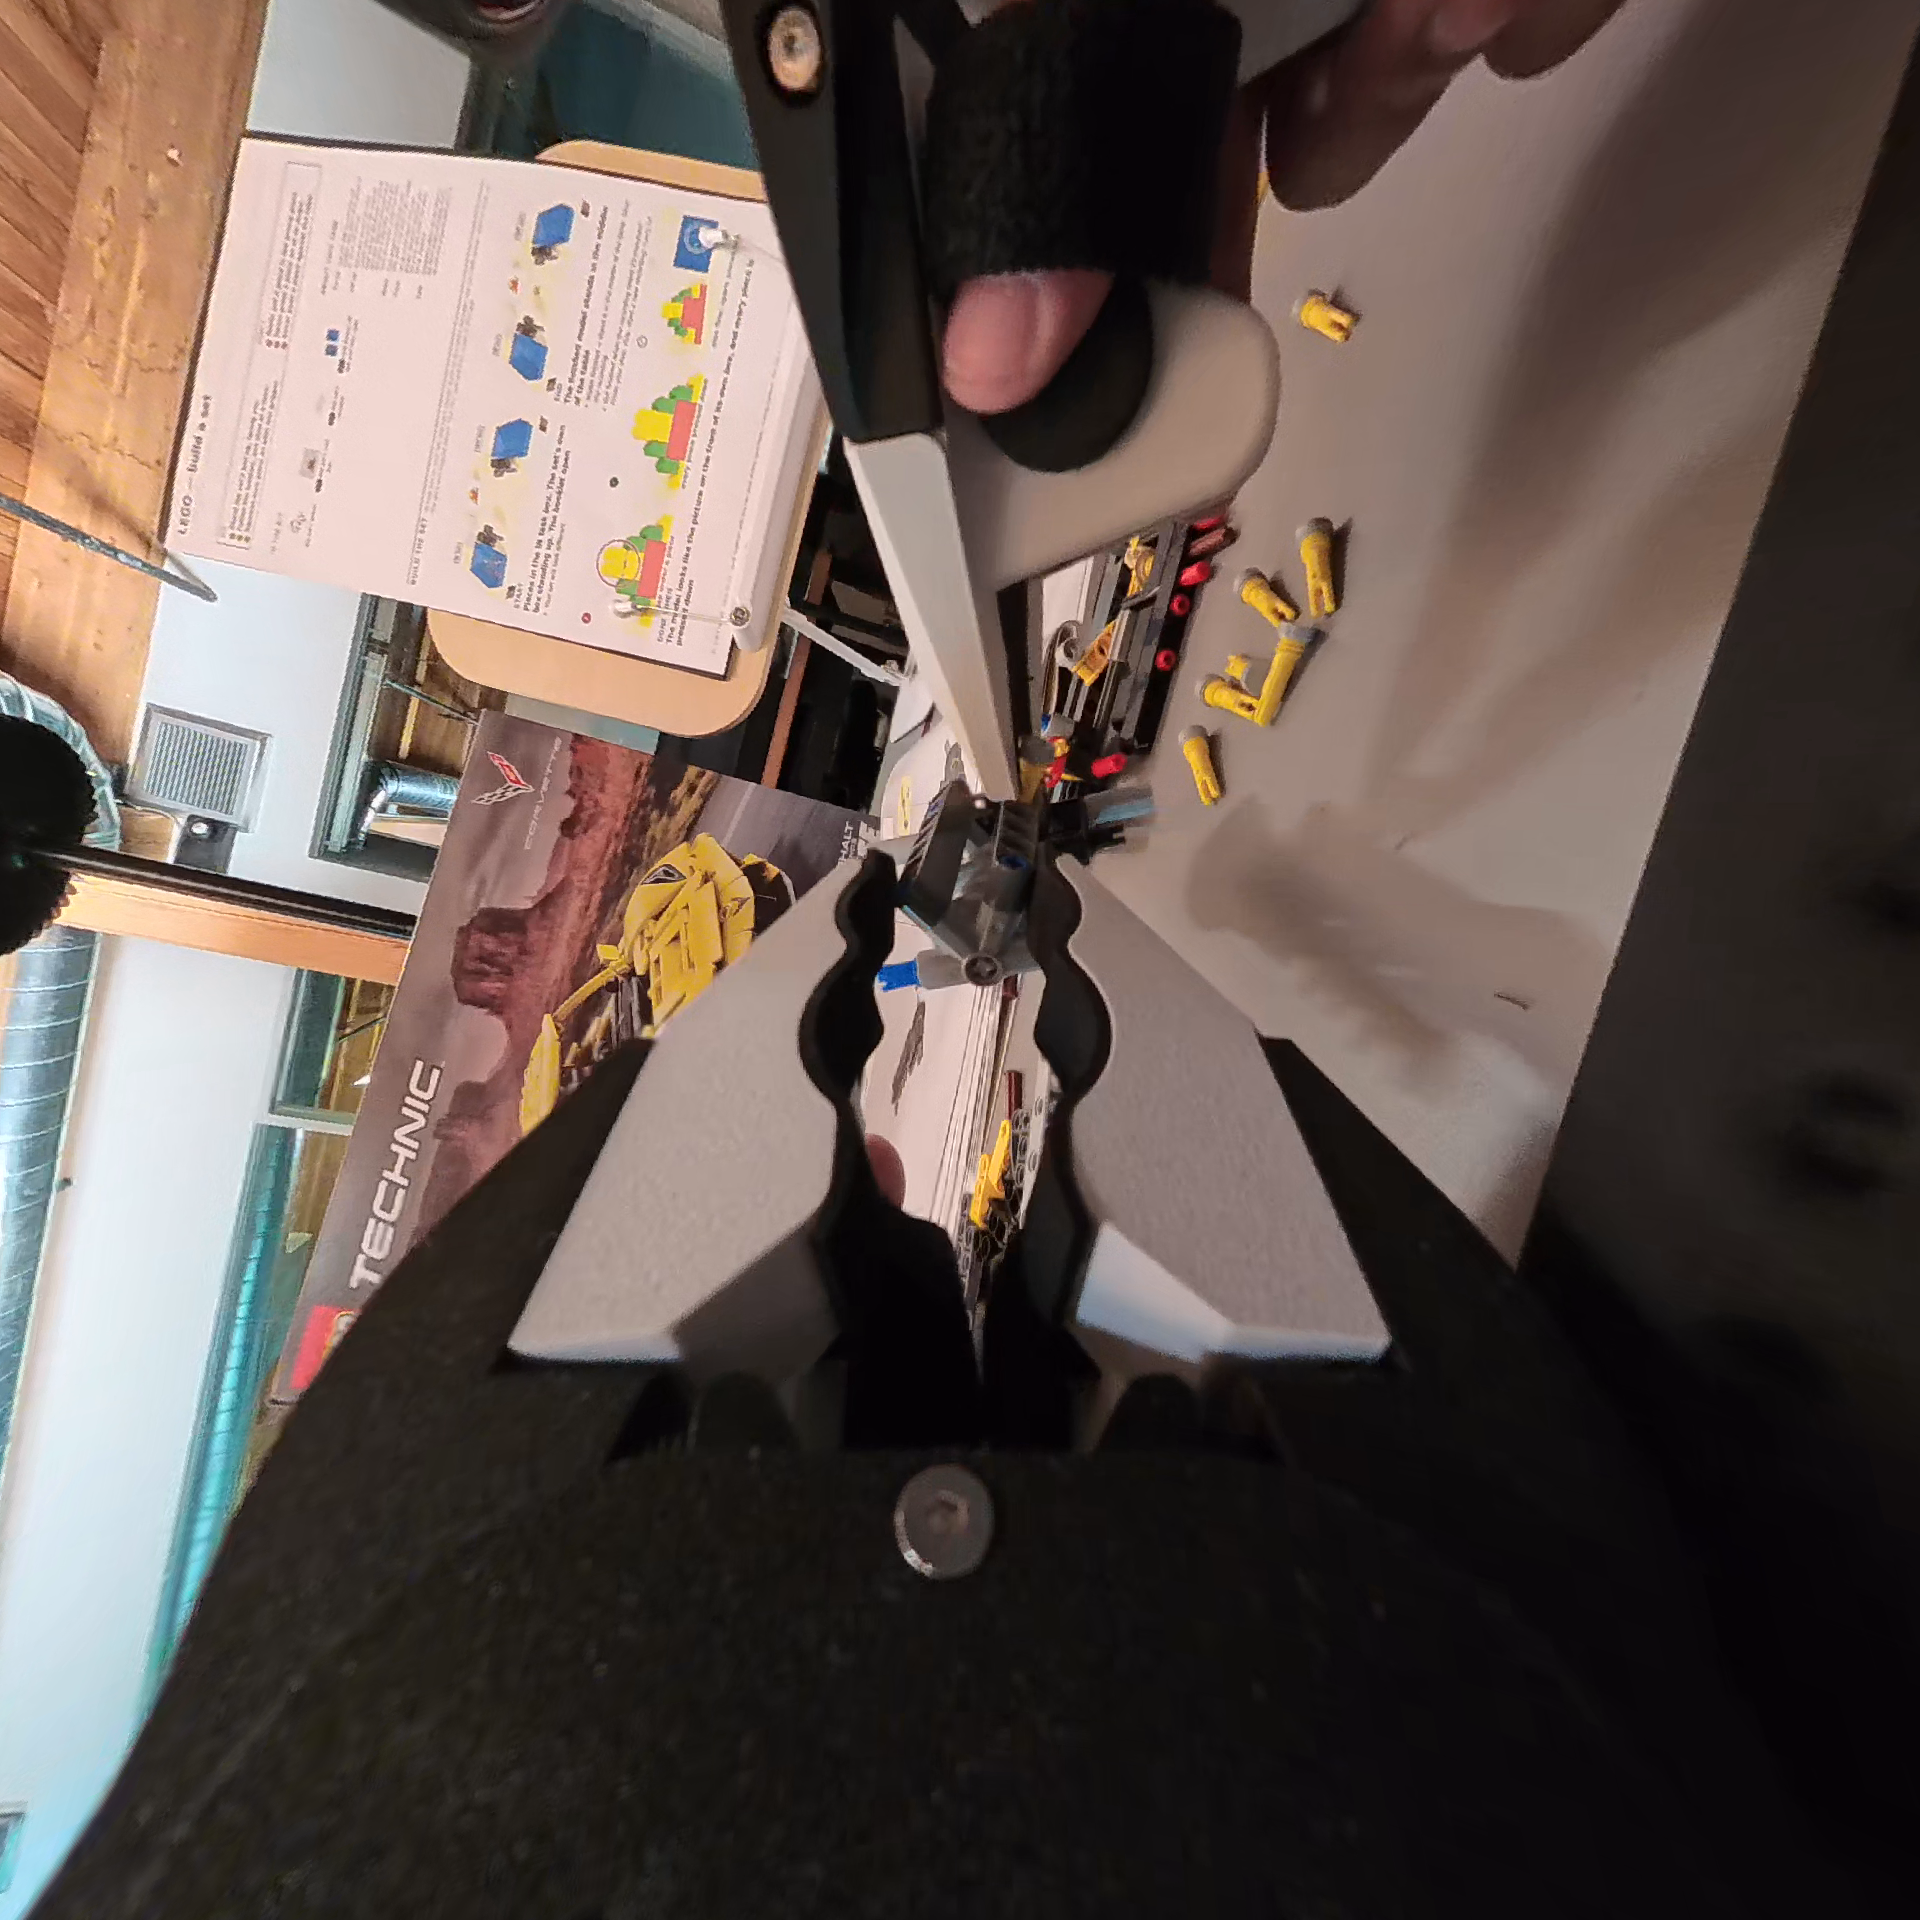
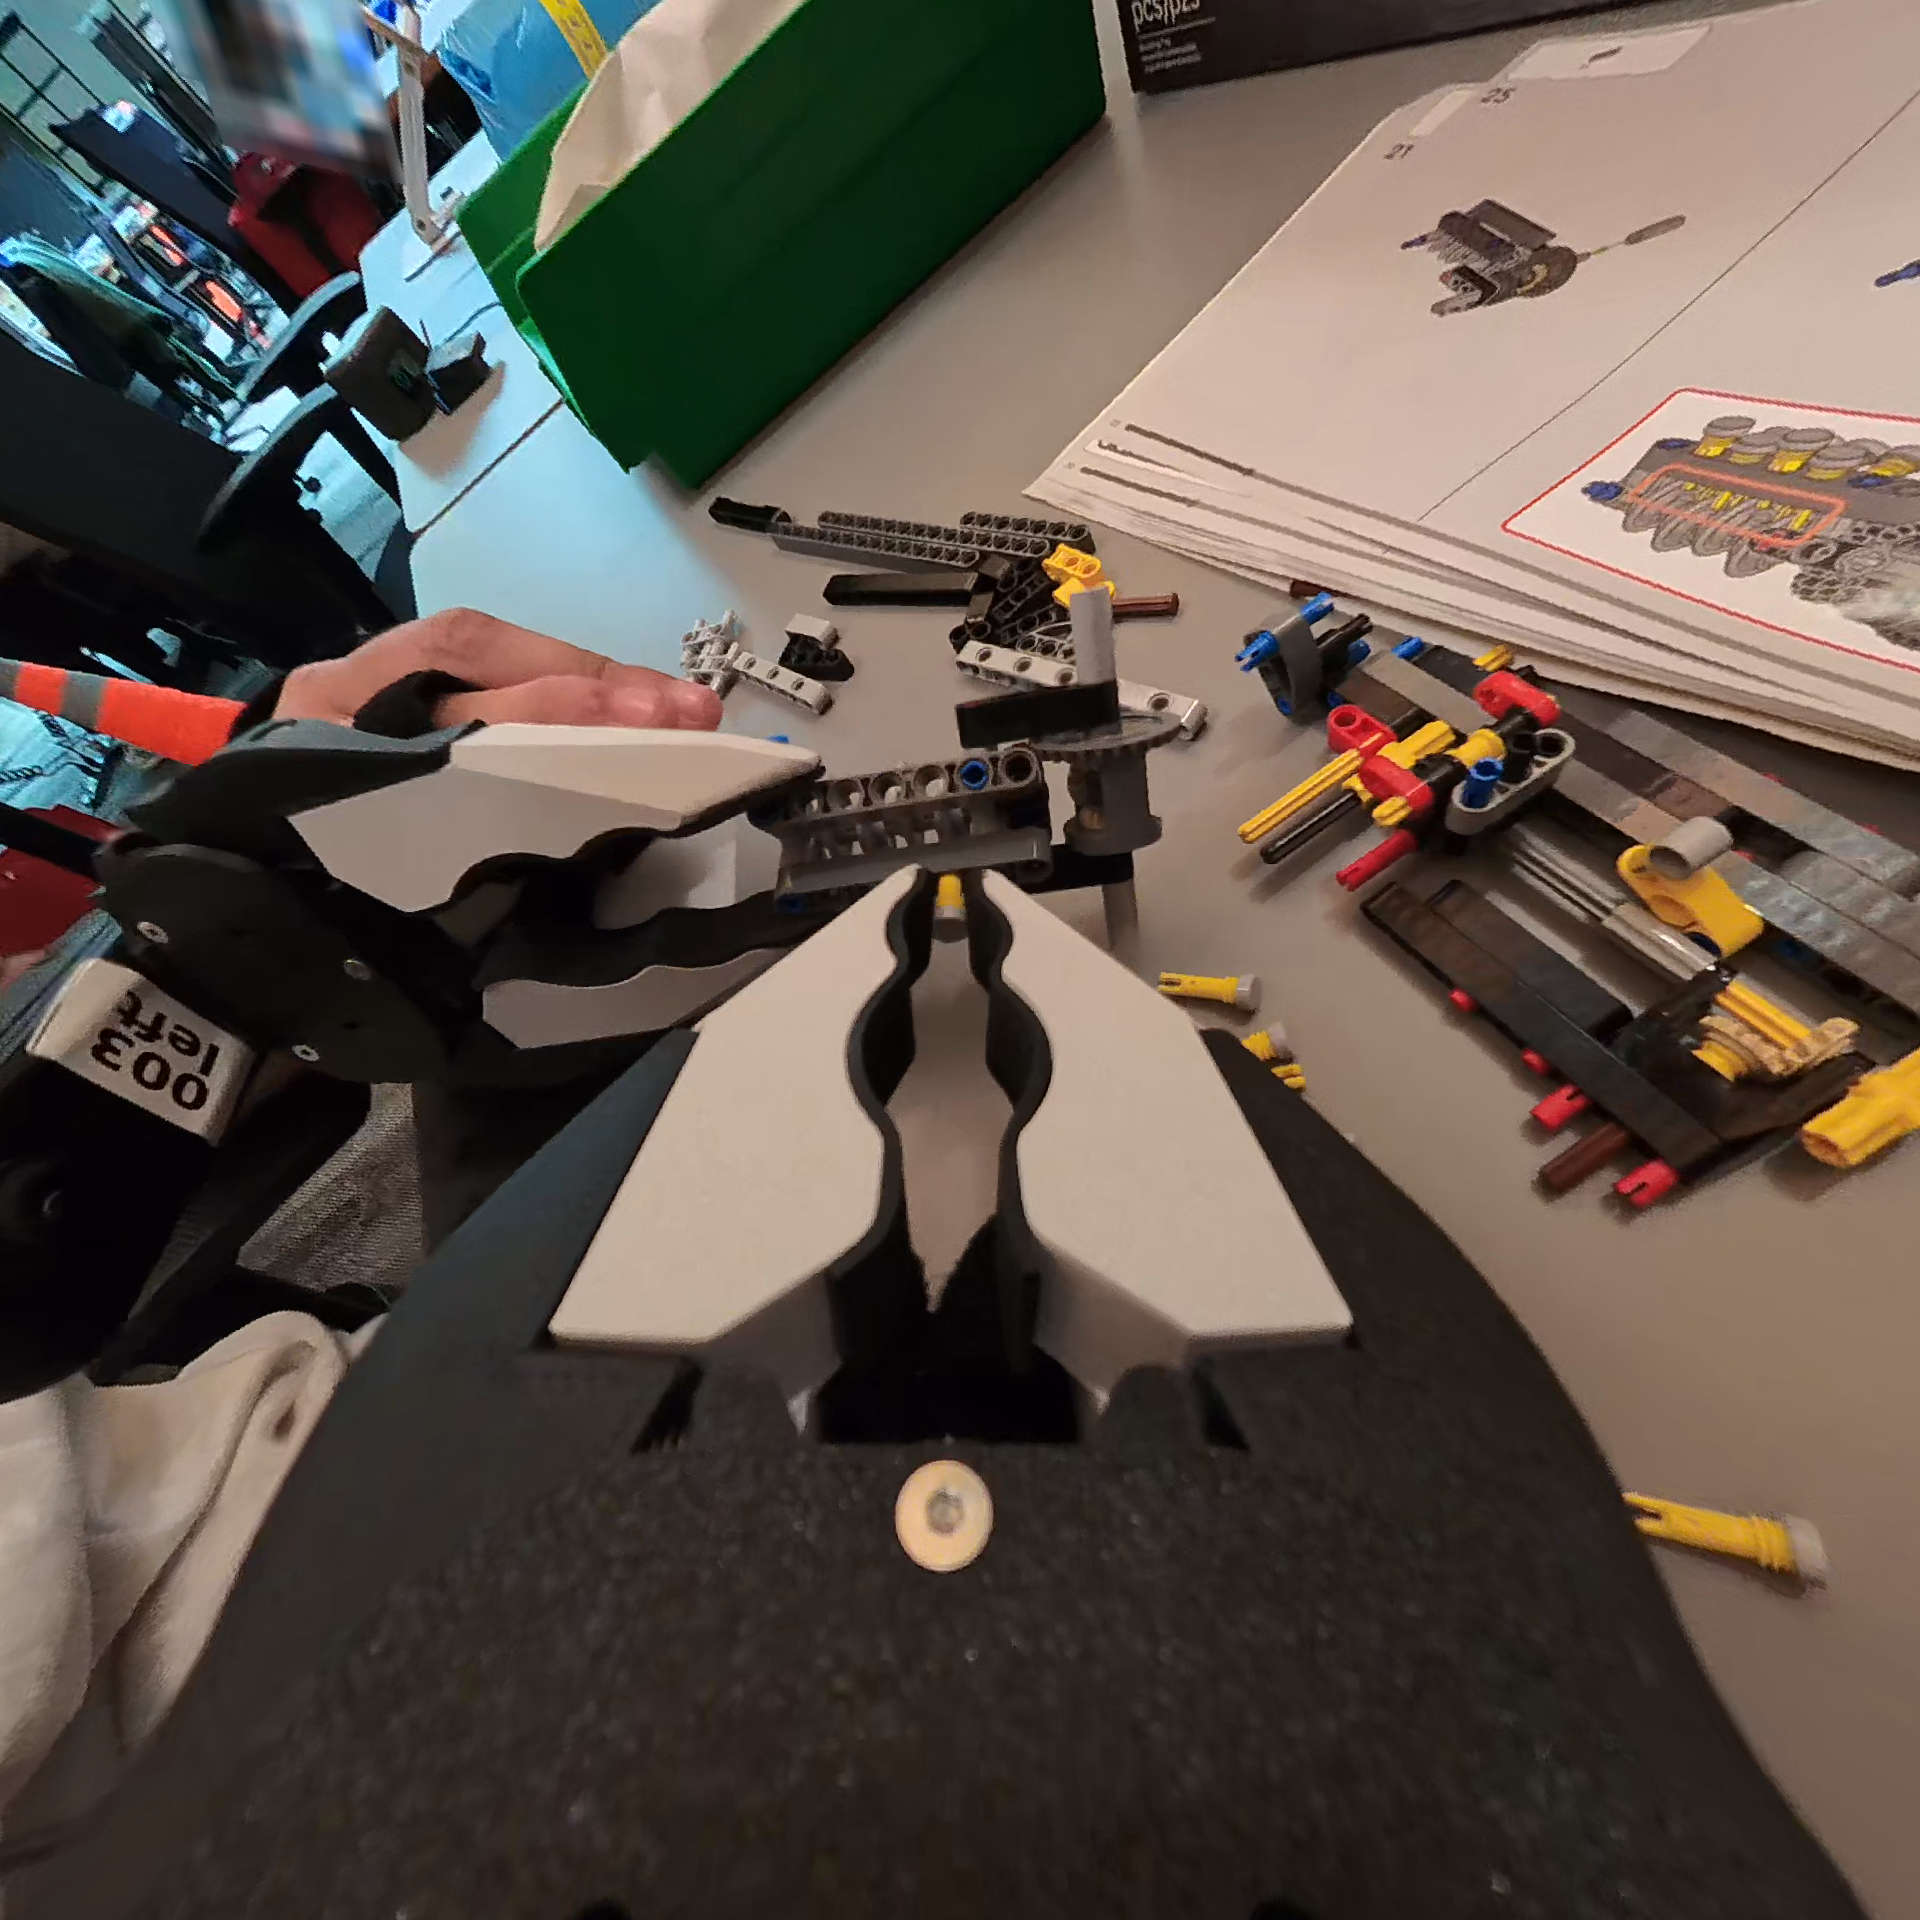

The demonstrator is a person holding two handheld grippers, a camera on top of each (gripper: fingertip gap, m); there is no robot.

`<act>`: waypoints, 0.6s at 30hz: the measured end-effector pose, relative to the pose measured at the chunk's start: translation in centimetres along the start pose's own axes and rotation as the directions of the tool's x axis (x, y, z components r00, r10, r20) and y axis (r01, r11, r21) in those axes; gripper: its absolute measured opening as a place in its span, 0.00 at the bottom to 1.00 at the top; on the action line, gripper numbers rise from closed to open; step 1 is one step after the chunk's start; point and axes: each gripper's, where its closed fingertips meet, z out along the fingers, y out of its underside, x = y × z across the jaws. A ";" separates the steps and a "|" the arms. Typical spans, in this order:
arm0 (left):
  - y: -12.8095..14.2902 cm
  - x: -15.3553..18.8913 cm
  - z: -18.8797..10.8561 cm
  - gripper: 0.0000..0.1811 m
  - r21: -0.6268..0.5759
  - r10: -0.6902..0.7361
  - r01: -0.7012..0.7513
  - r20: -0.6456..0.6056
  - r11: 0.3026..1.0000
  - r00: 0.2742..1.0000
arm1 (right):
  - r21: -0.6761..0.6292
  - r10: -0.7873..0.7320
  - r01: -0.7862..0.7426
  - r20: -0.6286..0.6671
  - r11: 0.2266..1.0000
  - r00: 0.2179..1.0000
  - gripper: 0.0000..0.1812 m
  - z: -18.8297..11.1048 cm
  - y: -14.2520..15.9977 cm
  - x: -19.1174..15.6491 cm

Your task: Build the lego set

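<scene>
My left gripper (image 1: 961, 883) is shut on a small dark grey Technic assembly (image 1: 977, 904) with blue pins and holds it above the grey table (image 2: 1455, 1403). In the right wrist view the left gripper (image 2: 779, 842) comes in from the left, holding the assembly (image 2: 914, 810) level. My right gripper (image 2: 951, 883) is shut on a yellow pin with a grey end (image 2: 948, 902), its tip just under the assembly's near edge. In the left wrist view the right gripper (image 1: 1023, 769) comes down from above to the assembly.
Several loose yellow pins (image 2: 1210, 987) lie on the table. A partly built black chassis (image 2: 1558, 956) lies at right, an open instruction booklet (image 2: 1558, 364) behind it. Loose beams (image 2: 935, 540) and a green bin (image 2: 810, 229) sit farther back. The set's box (image 1: 582, 987) stands behind. Only a small space, under 4 cm, lies between the two pairs of fingers.
</scene>
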 end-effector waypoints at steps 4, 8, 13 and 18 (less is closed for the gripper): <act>-0.1 -0.2 0.0 0.13 0.009 -0.011 0.011 0.005 1.000 1.000 | 0.019 -0.061 0.062 -0.005 0.998 0.998 0.04 -0.3 -0.3 -0.3; -0.9 -1.0 -0.5 0.13 0.078 -0.097 0.097 0.001 0.992 0.995 | 0.137 -0.183 0.168 0.106 0.976 0.977 0.14 -2.6 -2.2 -2.0; -4.0 -2.8 -2.7 0.13 0.317 -0.256 0.258 -0.048 0.913 0.965 | 0.265 -0.319 0.235 0.345 0.935 0.883 0.39 -6.6 -3.6 -2.8; -5.6 -2.1 -3.8 0.13 0.419 -0.220 0.245 -0.107 0.875 0.970 | 0.114 -0.572 0.591 0.446 0.799 0.688 0.51 -7.9 -2.4 -4.8</act>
